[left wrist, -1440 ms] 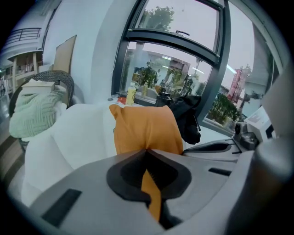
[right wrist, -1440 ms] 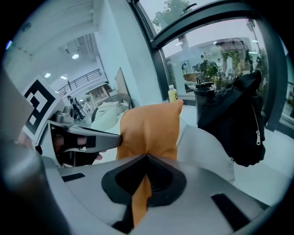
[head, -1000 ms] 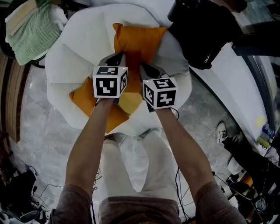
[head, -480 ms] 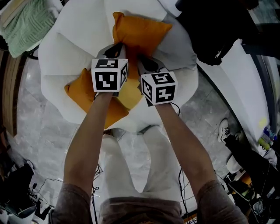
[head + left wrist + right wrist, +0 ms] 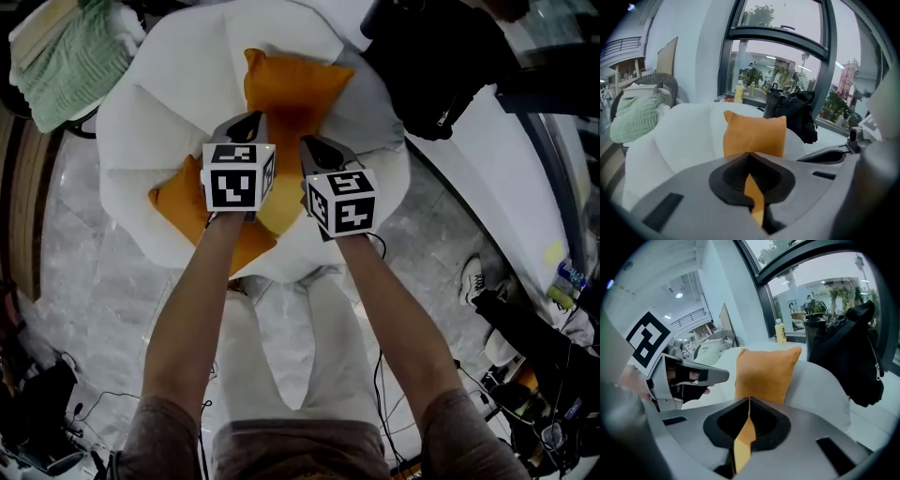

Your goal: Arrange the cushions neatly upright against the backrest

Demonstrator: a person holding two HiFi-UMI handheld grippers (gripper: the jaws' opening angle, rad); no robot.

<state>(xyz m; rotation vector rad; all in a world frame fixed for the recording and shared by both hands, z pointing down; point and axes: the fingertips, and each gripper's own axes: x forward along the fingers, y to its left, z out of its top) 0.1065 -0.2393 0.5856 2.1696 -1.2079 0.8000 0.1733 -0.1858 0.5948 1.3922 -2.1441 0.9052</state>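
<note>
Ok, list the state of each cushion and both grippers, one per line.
Back cushion: upright against the backrest.
Left cushion: lying down, not propped up.
Middle cushion: edge pinched by both grippers.
Left gripper: fingers shut on the middle cushion.
Right gripper: fingers shut on the middle cushion.
</note>
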